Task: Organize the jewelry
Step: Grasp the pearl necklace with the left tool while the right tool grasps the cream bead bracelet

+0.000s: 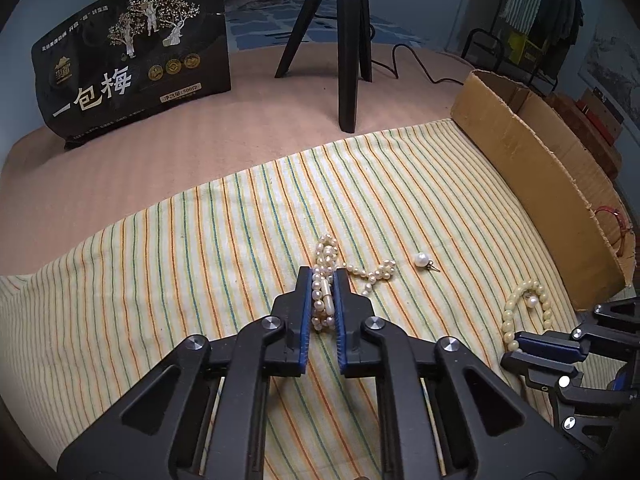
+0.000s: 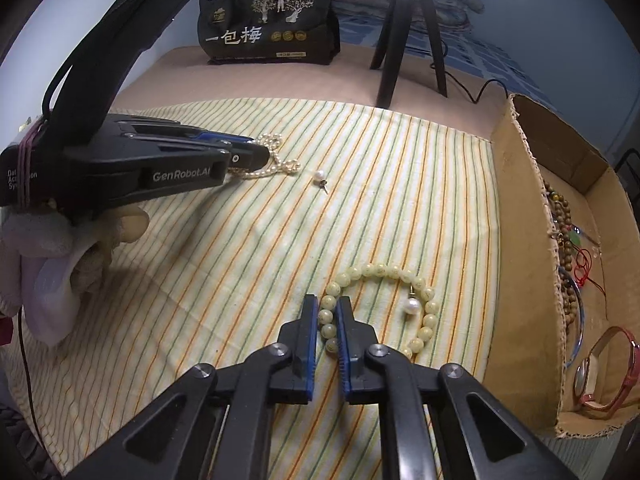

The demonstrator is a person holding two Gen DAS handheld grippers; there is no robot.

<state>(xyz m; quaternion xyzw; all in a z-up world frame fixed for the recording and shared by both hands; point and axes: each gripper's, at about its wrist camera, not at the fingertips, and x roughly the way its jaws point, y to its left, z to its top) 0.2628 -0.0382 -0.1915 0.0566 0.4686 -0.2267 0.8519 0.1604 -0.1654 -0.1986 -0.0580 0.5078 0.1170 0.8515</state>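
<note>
Pearls of the pearl necklace point(image 1: 325, 300) sit pinched in the left claw point(image 1: 324, 280) on the striped cloth point(image 1: 160, 280), left of the cardboard box point(image 1: 540, 184). Right-wrist view: right claw point(image 2: 328, 306) pinches the bead bracelet point(image 2: 424, 304) left of that box point(image 2: 516, 240).

I am working in a lived-in room of a home, not a lab. A striped cloth point(image 1: 200, 280) covers a pinkish worktop point(image 1: 160, 148). Beyond the cloth stands a dark snack bag point(image 1: 132, 60) with printed trees, and beside the bag a black tripod point(image 1: 344, 40). Right of the tripod clothes hang on a rack point(image 1: 552, 12), above a torn cardboard box point(image 2: 520, 220) holding trinkets.
</note>
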